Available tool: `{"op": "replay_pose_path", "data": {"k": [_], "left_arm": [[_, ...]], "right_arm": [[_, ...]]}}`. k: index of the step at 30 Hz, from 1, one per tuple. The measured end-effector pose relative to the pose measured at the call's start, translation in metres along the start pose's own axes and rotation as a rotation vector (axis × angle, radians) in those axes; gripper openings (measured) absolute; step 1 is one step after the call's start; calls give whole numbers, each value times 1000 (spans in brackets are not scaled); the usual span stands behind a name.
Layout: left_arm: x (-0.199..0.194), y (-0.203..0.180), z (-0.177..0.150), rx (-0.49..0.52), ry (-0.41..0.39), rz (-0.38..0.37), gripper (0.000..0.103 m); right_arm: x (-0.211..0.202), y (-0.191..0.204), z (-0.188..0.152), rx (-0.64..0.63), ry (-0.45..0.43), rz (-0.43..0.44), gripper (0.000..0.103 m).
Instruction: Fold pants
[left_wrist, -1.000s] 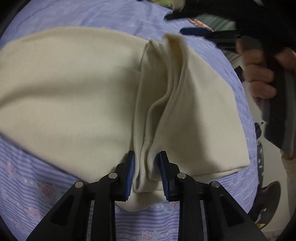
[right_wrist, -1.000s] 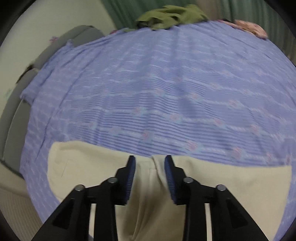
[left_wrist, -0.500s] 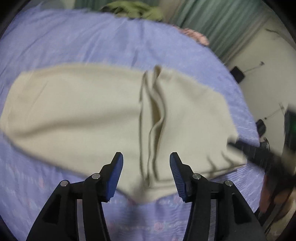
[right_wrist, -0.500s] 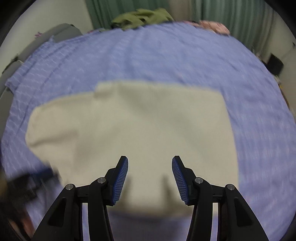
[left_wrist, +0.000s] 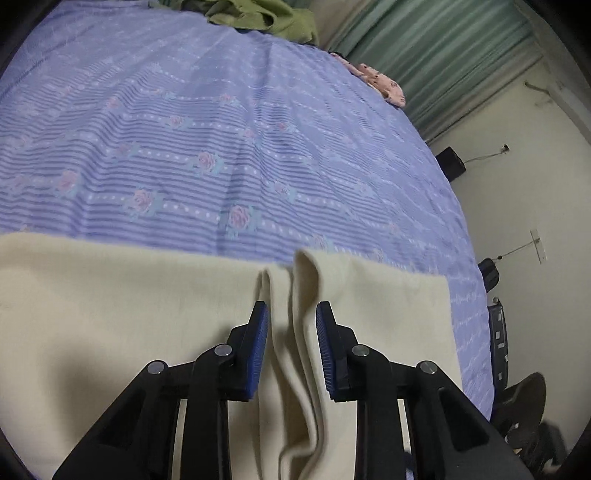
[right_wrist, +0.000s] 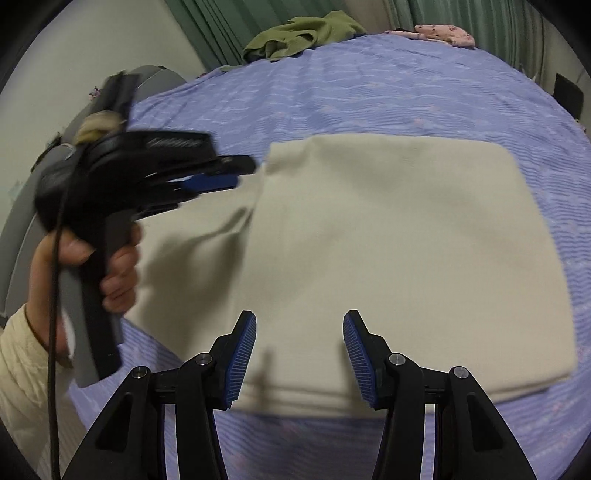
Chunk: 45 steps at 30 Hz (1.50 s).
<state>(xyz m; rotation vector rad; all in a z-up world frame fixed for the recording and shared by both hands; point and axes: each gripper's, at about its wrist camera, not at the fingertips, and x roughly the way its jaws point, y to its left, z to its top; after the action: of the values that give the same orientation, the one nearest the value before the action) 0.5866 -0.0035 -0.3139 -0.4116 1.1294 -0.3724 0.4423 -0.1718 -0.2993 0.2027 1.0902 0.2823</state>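
Cream pants (left_wrist: 110, 314) lie folded into a rectangle on the bed. In the left wrist view a raised ridge of the cloth stands between the blue pads of my left gripper (left_wrist: 291, 306), near the pants' far edge; the jaws are closing and the pads meet the fold. The right wrist view shows the same pants (right_wrist: 388, 240), with the left gripper (right_wrist: 236, 171), blurred and held by a hand (right_wrist: 118, 273), at their left edge. My right gripper (right_wrist: 300, 317) hovers open over the near edge with nothing between its fingers.
A purple striped floral sheet (left_wrist: 221, 147) covers the bed. At the far edge lie a green garment (right_wrist: 306, 33) and a pink one (right_wrist: 443, 35), with green curtains behind. Dark objects sit on the floor by the wall (left_wrist: 517, 406). A grey padded edge (right_wrist: 22, 221) borders the bed's left.
My left gripper let go of the fold, opened, slid toward the pants' far edge and narrowed on the ridge again. My right gripper pulled back to the near edge and opened wider.
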Motion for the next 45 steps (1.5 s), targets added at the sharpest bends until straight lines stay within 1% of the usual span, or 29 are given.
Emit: {"op": "replay_pose_path", "data": {"k": [2,4,7,9,10,11,14,15,17,18,20,21,23,24,26,27,28,29,31,33,35,38,39,42,43,45], "left_arm": [[11,1,5,-3,25,23,26],[22,3,7,6,42,39,22],[31,2,4,15,58,48,19],[35,4,3,4,57,50,18],[35,6,3,-8,54,48,9],[35,7,3,-13,47,57,8],[27,2,6,-1,7,35,4],[12,-3,9,15,-51,12,4],[-3,-11,15,33,-122,-1,4],[2,-15,18,60,-119,26,4],[18,-19,17,123,-74,117,4],[24,-17,15,136,-55,142,5],[27,-10,10,135,-39,166,7],[21,-7,8,132,-56,181,11],[-4,-4,7,118,-129,215,37],[-14,-3,5,121,-157,219,55],[-29,-4,2,134,-191,225,57],[-41,-4,-1,150,-205,236,57],[-65,-5,-13,177,-222,264,57],[-91,-1,-31,183,-243,266,59],[-114,4,-49,170,-245,290,64],[-147,16,-81,126,-271,343,72],[-153,21,-88,115,-270,357,75],[-173,38,-116,68,-261,422,75],[-179,47,-127,42,-261,438,77],[-185,61,-142,8,-254,443,79]], "right_arm": [[8,5,3,8,19,18,50],[11,6,0,38,32,59,50],[17,8,-7,79,54,75,49],[23,8,-11,95,78,83,46],[27,8,-13,103,94,90,45],[29,8,-15,110,107,93,45],[40,8,-20,123,131,82,40],[41,8,-21,116,132,77,39],[43,9,-25,109,144,77,34],[46,9,-27,122,169,85,32],[51,7,-28,136,189,94,31],[52,7,-28,130,199,92,30],[53,5,-32,128,219,95,30],[53,5,-31,129,224,99,30],[42,6,-36,123,224,99,30],[37,7,-35,125,220,100,30],[31,11,-34,123,211,106,30],[27,10,-31,110,205,113,30],[9,24,-32,47,172,118,32],[-11,36,-38,-23,137,89,40],[-30,46,-42,-77,98,59,54],[-56,48,-46,-118,52,30,65],[-61,48,-46,-127,47,25,66],[-70,50,-44,-143,23,2,66],[-72,48,-43,-139,17,-4,66],[-70,50,-43,-132,21,-4,66]]}}
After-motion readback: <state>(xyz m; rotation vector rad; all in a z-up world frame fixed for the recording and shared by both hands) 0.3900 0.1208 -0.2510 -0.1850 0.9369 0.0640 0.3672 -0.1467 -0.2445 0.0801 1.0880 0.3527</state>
